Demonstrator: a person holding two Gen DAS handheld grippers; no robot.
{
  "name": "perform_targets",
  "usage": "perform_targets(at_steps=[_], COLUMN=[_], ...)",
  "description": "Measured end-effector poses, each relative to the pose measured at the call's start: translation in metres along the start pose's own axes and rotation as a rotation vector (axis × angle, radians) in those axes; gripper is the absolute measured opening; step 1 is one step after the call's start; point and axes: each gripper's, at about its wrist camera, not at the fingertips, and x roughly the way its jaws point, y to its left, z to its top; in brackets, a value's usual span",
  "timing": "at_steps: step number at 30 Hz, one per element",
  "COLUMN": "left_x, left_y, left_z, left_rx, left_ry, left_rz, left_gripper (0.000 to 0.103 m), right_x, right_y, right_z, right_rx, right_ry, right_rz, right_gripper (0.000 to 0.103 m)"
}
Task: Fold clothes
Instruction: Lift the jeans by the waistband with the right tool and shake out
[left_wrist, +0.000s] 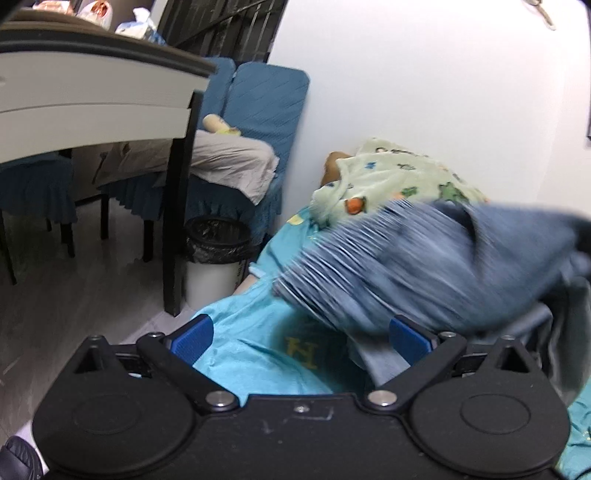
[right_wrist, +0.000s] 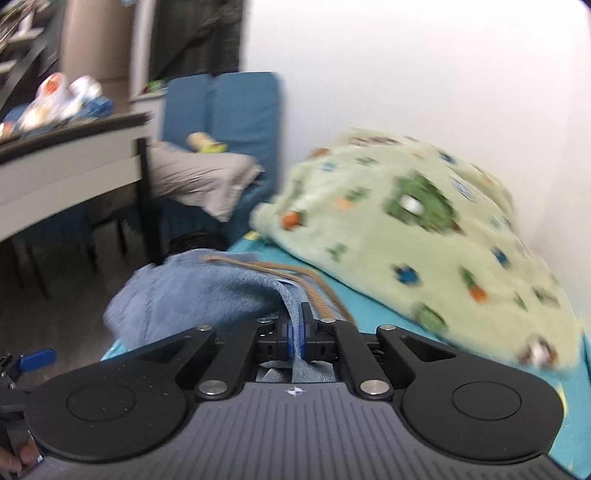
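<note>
A pair of blue jeans (right_wrist: 192, 291) hangs from my right gripper (right_wrist: 296, 334), whose jaws are shut on its edge with tan stitching. In the left wrist view the same jeans (left_wrist: 443, 266) sweep blurred across the right side, above the turquoise bedsheet (left_wrist: 258, 354). My left gripper (left_wrist: 301, 338) is open and empty just below the jeans, its blue pads (left_wrist: 194, 338) wide apart over the sheet.
A pale green patterned blanket (right_wrist: 424, 221) is heaped against the white wall, also visible in the left wrist view (left_wrist: 391, 177). A table (left_wrist: 92, 85), blue-covered chairs (left_wrist: 266, 110) with beige cloth (left_wrist: 229, 162), and a lined bin (left_wrist: 216, 254) stand left of the bed.
</note>
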Motion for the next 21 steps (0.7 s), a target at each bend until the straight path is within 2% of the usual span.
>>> perform_targets(at_steps=[4,8,13,15,17,18,21], left_x=[-0.009,-0.009,-0.006,-0.005,-0.004,-0.004,-0.005], left_y=[-0.012,-0.031,-0.045,-0.048,-0.051,-0.052,-0.055], left_z=[-0.004,-0.013,-0.019,-0.021,-0.023,-0.024,-0.024], left_rx=[0.036,0.081,0.133,0.136,0.137,0.138,0.138], left_ry=[-0.011,0.014,-0.001,0.004,0.007,0.007,0.008], left_rz=[-0.038,-0.086,-0.082,-0.079,-0.077,-0.079,-0.087], left_gripper=[0.102,0.102,0.102,0.102,0.102,0.102,0.102], right_x=[-0.012,-0.011,-0.011,-0.017,-0.029,-0.037,-0.055], right_y=[-0.046,-0.075,-0.1,-0.101,-0.097,-0.096,-0.078], right_z=[-0.042,-0.092,-0.142,-0.144,-0.135,-0.131,-0.121], right_rx=[0.128,0.209,0.301,0.293,0.279,0.275,0.218], right_ry=[0.028,0.042,0.036,0.029,0.005,-0.02,-0.131], right_rz=[-0.072,-0.114,-0.112,-0.125,-0.181,-0.185,-0.123], right_gripper=[0.002,0.003,0.014,0.024,0.061,0.068,0.068])
